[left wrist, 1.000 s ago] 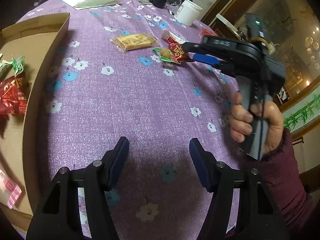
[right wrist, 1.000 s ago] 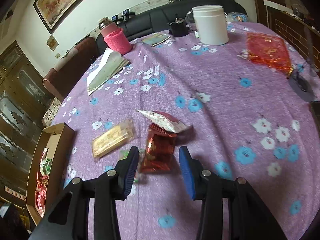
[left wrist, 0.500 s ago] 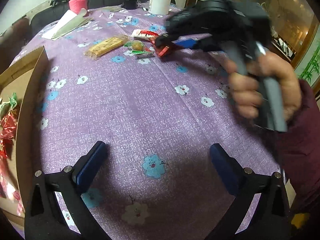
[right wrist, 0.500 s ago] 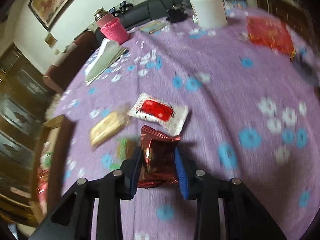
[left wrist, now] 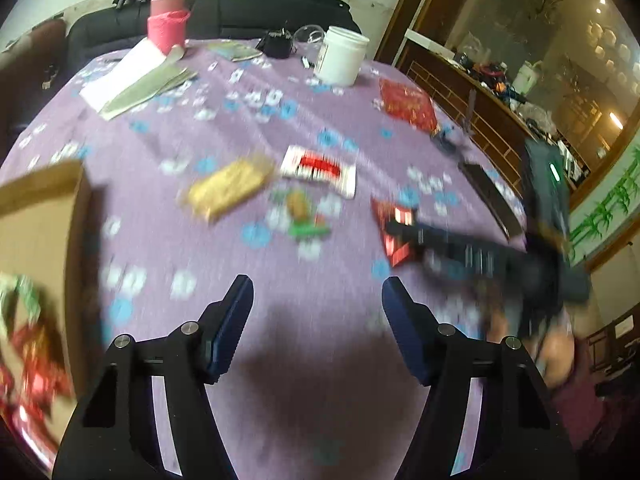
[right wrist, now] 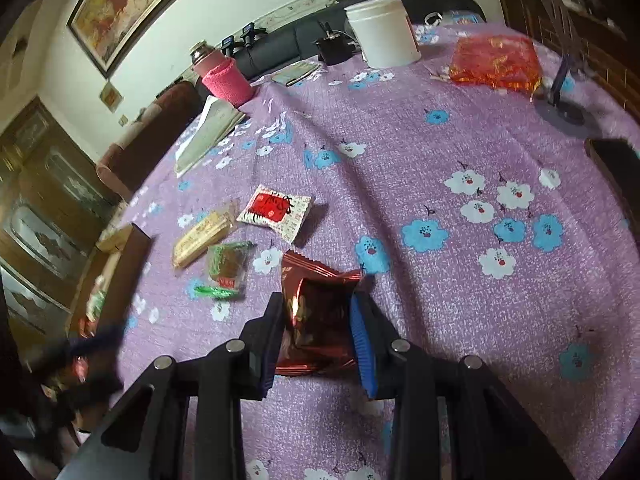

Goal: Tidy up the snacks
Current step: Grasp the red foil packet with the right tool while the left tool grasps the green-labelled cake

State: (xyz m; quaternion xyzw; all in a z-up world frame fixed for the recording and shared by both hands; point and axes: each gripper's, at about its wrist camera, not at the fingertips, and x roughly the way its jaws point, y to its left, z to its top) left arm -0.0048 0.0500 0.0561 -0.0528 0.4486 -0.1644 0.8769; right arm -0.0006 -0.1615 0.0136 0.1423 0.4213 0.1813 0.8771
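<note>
The right hand-held gripper clamps a red foil snack packet above the purple floral tablecloth.

The red snack packet is glossy crinkled foil, the tablecloth matt woven cloth, the box plain cardboard.

- No lettering reads clearly in either view.
- The white packet, centre-left in the right wrist view, carries dark marks on a red panel, too small to read; the left wrist view is blurred.
</note>
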